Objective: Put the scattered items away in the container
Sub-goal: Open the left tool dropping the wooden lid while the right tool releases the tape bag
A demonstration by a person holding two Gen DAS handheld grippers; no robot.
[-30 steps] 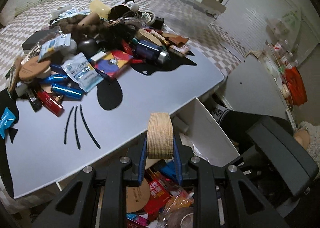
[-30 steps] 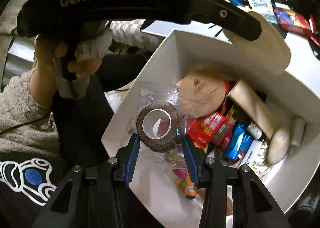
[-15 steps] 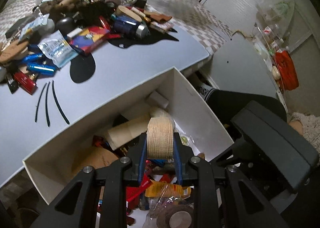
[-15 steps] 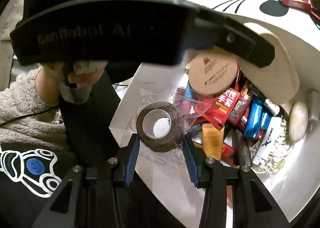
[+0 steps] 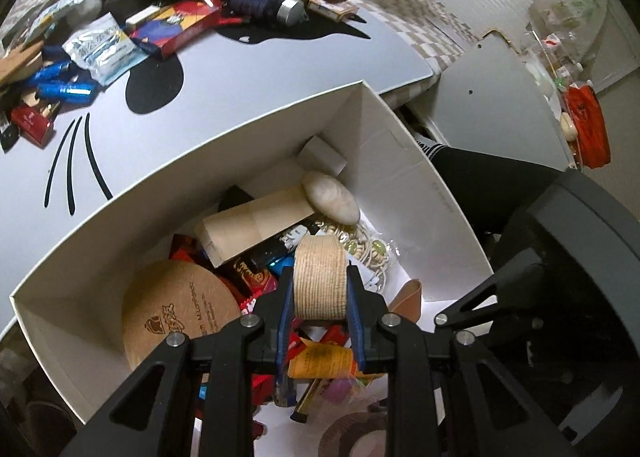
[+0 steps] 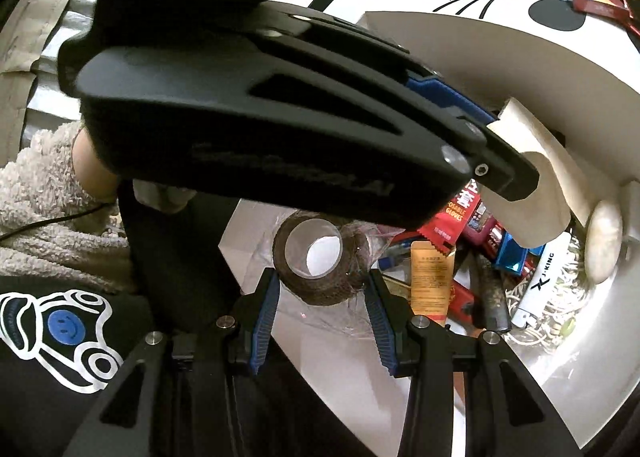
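My left gripper (image 5: 320,281) is shut on a beige woven roll (image 5: 320,277), held over the inside of the white box (image 5: 200,173). The box holds a round cork disc (image 5: 180,317), a cardboard tube (image 5: 256,225), red packets and several other items. My right gripper (image 6: 320,281) is shut on a brown roll (image 6: 320,257) in clear wrap, low over the box's near end. That brown roll (image 5: 356,433) also shows at the bottom of the left wrist view. Scattered items (image 5: 180,17) lie piled on the white table (image 5: 280,69) beyond the box.
The left gripper's black body (image 6: 280,117) crosses the upper right wrist view, close above the right gripper. A person's fleecy sleeve (image 6: 52,209) and dark clothing are at left. Grey panels and a cluttered shelf (image 5: 576,105) stand right of the table.
The left gripper moved from above the table edge to over and down into the box with the beige roll. The right gripper sank slightly, still holding the brown roll.
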